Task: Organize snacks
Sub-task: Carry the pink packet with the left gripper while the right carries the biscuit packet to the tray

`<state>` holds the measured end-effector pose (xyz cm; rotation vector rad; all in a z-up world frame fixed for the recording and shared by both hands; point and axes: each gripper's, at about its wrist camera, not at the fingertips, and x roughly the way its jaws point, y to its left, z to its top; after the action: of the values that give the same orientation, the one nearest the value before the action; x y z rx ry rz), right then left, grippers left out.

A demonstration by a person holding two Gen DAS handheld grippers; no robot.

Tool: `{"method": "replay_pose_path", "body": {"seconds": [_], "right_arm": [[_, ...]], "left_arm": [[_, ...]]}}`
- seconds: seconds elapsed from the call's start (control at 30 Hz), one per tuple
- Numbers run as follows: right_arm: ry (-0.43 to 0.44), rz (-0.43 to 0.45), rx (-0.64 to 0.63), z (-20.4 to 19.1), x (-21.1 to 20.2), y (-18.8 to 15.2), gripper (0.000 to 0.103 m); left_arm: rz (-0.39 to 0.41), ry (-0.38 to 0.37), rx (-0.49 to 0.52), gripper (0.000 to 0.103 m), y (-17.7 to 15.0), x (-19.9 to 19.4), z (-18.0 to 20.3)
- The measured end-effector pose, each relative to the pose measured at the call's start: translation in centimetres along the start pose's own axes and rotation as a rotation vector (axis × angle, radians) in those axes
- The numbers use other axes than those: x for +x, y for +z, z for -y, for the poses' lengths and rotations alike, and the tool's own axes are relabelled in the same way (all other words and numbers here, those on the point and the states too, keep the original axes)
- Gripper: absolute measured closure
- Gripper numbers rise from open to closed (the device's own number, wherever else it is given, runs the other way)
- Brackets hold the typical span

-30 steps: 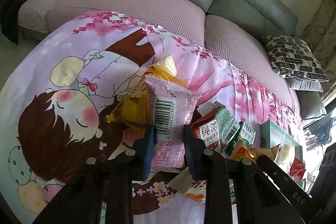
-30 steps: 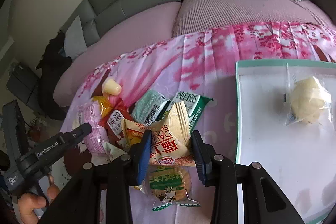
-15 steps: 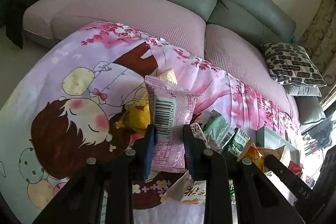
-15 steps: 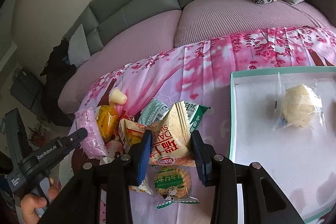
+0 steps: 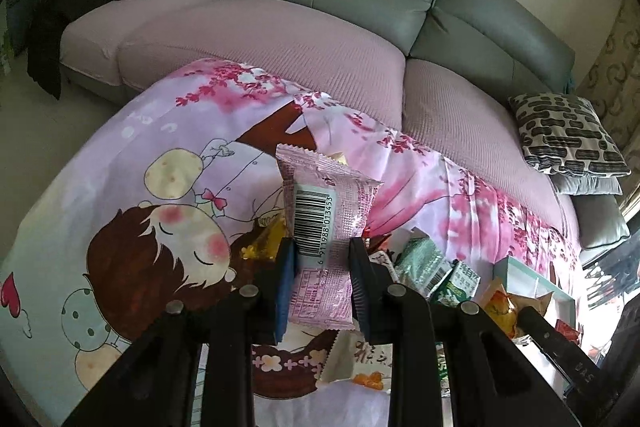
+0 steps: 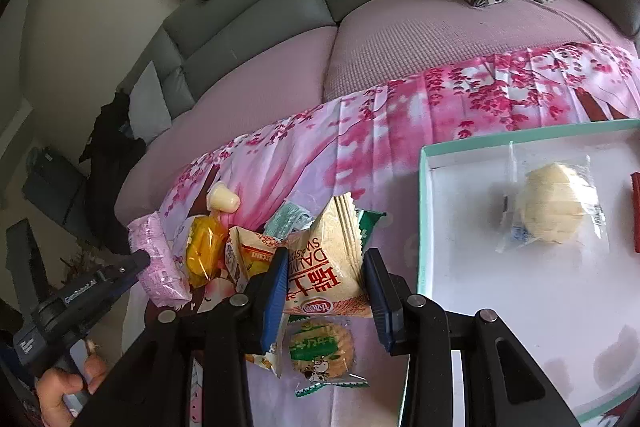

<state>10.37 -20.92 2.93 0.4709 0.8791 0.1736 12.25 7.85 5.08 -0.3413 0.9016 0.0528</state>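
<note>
My left gripper [image 5: 321,259] is shut on a pink snack packet [image 5: 326,223] with a barcode and holds it above the cartoon cloth; the packet also shows in the right wrist view [image 6: 158,263]. My right gripper [image 6: 326,279] is shut on a tan wafer packet [image 6: 334,263] with red lettering, held above the snack pile. A white tray [image 6: 424,227] with a teal rim lies to the right and holds a wrapped pale bun [image 6: 554,205].
Loose snacks lie on the cloth: a yellow packet [image 6: 204,257], a jelly cup [image 6: 222,197], a green-labelled round biscuit [image 6: 322,351], green packets [image 5: 422,263]. A pink and grey sofa [image 5: 320,39] with a patterned cushion [image 5: 568,133] stands behind.
Both grippers have risen with their packets. The pink packet has lifted away from the yellow packet, and the wafer packet has moved up and toward the tray side.
</note>
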Motion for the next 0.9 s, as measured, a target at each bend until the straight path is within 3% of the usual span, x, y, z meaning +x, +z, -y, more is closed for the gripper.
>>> {"method": "replay_pose_path", "body": {"seconds": [0.33,0.9], "right_arm": [[-0.041,0.054,0.096,4.3,-3.6,0.2,0.063],[-0.250,0.164,0.360,16.5,-11.7,-0.2,0.063]], "left_arm": [[-0.011,-0.075,0.104,0.075,-0.6,-1.7,5.9],[-0.111,-0.221,0.378,0.075,-6.0,-2.6,19.7]]}}
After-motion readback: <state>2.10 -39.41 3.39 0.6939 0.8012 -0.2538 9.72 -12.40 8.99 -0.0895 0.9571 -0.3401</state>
